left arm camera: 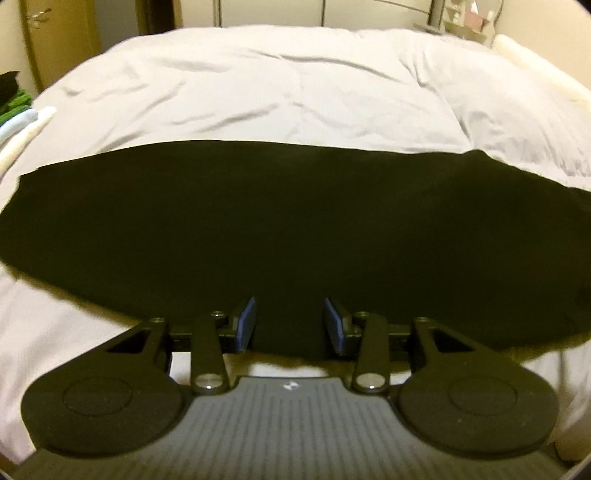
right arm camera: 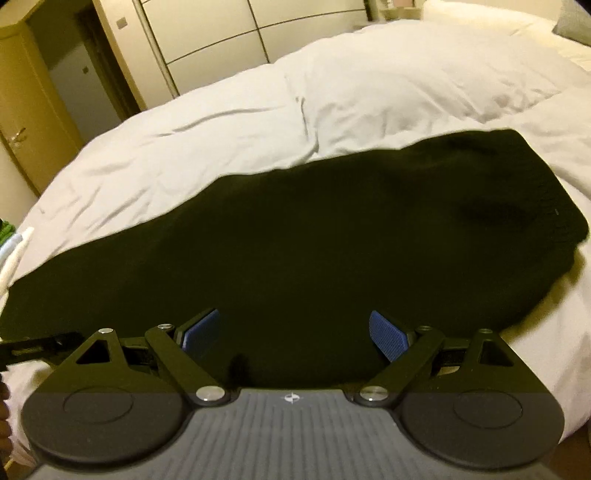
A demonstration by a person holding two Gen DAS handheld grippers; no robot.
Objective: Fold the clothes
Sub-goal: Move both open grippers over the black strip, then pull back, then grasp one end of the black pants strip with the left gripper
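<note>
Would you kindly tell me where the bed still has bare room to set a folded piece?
Free: white duvet beyond the black garment, toward the wardrobe. Crowded: the left edge, by the stacked clothes.

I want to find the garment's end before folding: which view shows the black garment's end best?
The right wrist view: the black garment shows its rounded end on the white duvet. In the left wrist view that end runs out of frame.

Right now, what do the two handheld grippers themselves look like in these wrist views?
Both look alike. The left gripper and the right gripper each have black linkage arms with silver pivot screws, two round black discs at the base, and a grey ribbed body bearing a small white logo. Their fingers carry blue textured pads. No cables or sleeves show.
</note>
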